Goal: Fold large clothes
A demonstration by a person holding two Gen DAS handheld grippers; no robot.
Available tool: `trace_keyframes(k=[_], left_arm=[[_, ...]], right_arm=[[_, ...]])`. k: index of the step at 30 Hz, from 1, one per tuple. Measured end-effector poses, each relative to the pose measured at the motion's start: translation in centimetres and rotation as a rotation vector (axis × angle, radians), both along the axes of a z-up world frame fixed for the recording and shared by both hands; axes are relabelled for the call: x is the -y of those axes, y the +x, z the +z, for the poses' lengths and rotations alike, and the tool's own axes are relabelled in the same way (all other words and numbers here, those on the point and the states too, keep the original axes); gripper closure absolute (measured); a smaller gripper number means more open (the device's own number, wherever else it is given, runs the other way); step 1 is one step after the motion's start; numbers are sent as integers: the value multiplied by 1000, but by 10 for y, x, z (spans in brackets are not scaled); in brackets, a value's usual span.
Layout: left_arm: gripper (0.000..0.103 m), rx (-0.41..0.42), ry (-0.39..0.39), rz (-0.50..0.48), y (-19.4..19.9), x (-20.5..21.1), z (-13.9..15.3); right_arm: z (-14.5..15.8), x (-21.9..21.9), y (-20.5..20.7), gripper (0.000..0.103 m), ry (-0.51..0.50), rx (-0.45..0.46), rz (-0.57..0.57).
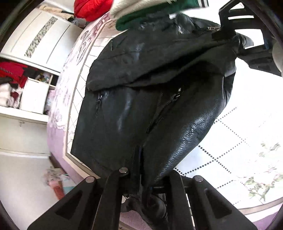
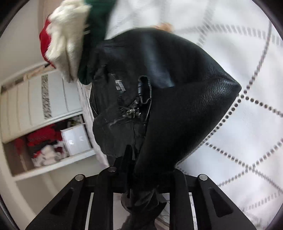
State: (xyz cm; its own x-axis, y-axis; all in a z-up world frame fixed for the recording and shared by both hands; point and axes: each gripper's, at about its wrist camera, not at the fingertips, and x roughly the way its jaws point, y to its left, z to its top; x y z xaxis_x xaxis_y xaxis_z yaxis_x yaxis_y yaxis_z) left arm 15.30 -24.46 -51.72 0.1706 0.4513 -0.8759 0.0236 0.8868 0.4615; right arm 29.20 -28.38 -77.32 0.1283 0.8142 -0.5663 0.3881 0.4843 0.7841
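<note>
On the bed: our black leather jacket point(image 1: 134, 99) lies spread over the white dotted bedspread point(image 1: 230, 155), partly folded, with one flap already laid across its top half.
Why we hold it so: we pinch one edge with each tool, we think so we can lift that side and fold it over the rest.
Left gripper point(image 1: 146, 177): its fingers are squeezed together on the jacket's near edge, and the leather bunches up between them.
Right gripper point(image 2: 141, 169): closed on the jacket too, with a puffy fold of leather point(image 2: 185, 115) rising in front of it.
Which way it points: in the left view the jacket's long side runs away from us, from the near hem up to the collar zipper point(image 1: 211, 28) at the far end.
Pockets: two zip pockets point(image 1: 98, 104) face up, so the front looks to be on top.
Beyond the jacket: a green and cream garment point(image 1: 150, 10) and a red garment point(image 1: 92, 8) sit just past the collar, maybe touching.
Off the bed: a white wardrobe point(image 1: 39, 40) stands to the left, with an open shelf of clothes point(image 1: 12, 85) under it.
</note>
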Motion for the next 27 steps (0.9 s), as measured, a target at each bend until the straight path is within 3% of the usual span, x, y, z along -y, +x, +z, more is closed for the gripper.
trace_keyframes(k=[2,5,9,13,17,21,23,24,25,27], left_arm=[[98,19,-59,12,0,-16,13],[98,40,-176,42,3,-48,36],[98,63,-307,78,14,-105,60],[98,71,-416,147,27,-176,65],[92,59,-519,279,41,-254,46],[85,17,-685,450,46,-324,0],[82,3,-801,537,44,-353,-20],[78,16,-871,580,42,-367,-26],[73,35,-895,604,41,-376,-27],[35,89,-920,622,39,-391,-22]], right_arm=[[21,-8,4,86,-61,41,35],[76,-38,16,86,-156,105,96],[134,-105,34,86,-289,173,175],[168,-187,55,86,-405,202,268],[171,-291,92,86,-493,194,379],[135,-378,119,82,-577,125,519],[108,-410,132,57,-573,69,577],[102,-418,135,51,-552,47,585],[103,-424,137,47,-526,45,576],[110,-425,138,47,-445,71,540]])
